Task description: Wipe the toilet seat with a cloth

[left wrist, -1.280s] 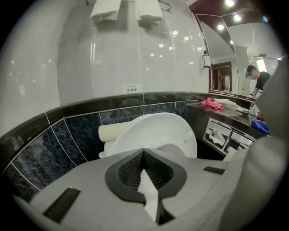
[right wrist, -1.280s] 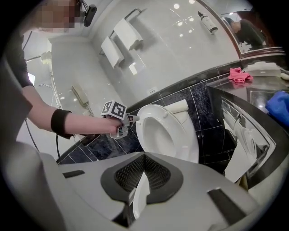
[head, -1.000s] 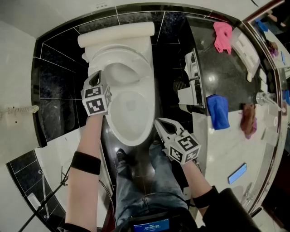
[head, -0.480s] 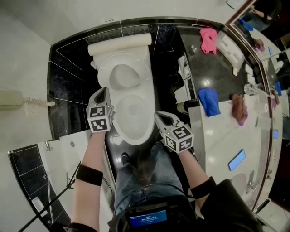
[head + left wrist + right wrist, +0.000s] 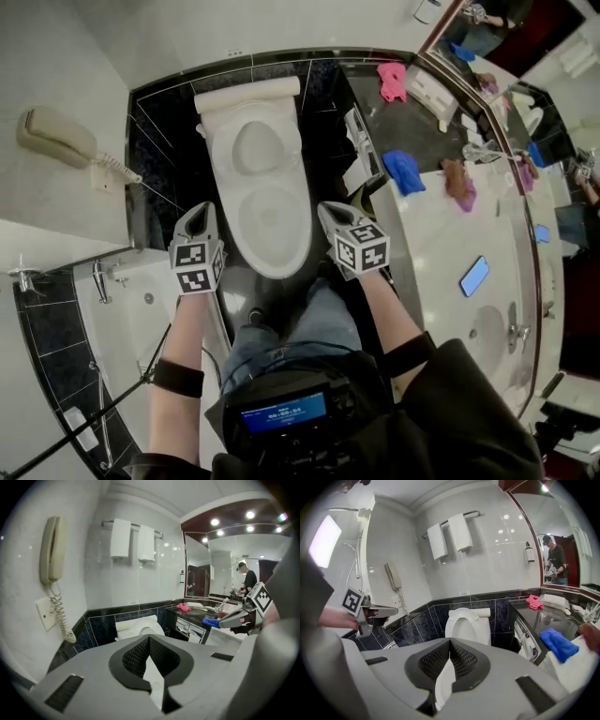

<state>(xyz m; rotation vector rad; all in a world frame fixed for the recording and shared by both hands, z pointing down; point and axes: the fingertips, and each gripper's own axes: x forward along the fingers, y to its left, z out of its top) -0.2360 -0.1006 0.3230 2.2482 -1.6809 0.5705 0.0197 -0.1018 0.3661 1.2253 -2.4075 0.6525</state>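
The white toilet (image 5: 267,220) stands against the black-tiled wall with its lid (image 5: 255,145) raised. It also shows past the jaws as the toilet (image 5: 139,629) and the toilet (image 5: 468,622). My left gripper (image 5: 202,215) hangs left of the bowl's front, my right gripper (image 5: 328,213) to the right of it, both clear of the seat. Each is shut with nothing between its jaws: left gripper (image 5: 149,640), right gripper (image 5: 450,642). A blue cloth (image 5: 403,171) lies on the dark counter, also visible as the blue cloth (image 5: 557,644) and the blue cloth (image 5: 211,622).
A pink cloth (image 5: 392,80) and a brownish cloth (image 5: 459,181) lie on the counter (image 5: 441,244), along with a phone (image 5: 474,275). A wall telephone (image 5: 56,136) hangs on the left. The bathtub edge (image 5: 122,309) is at the lower left. Towels (image 5: 450,538) hang above the toilet.
Both grippers have drawn back from over the toilet and risen, the left one farther. Both stayed shut and empty. The head view has lifted and takes in more of the room.
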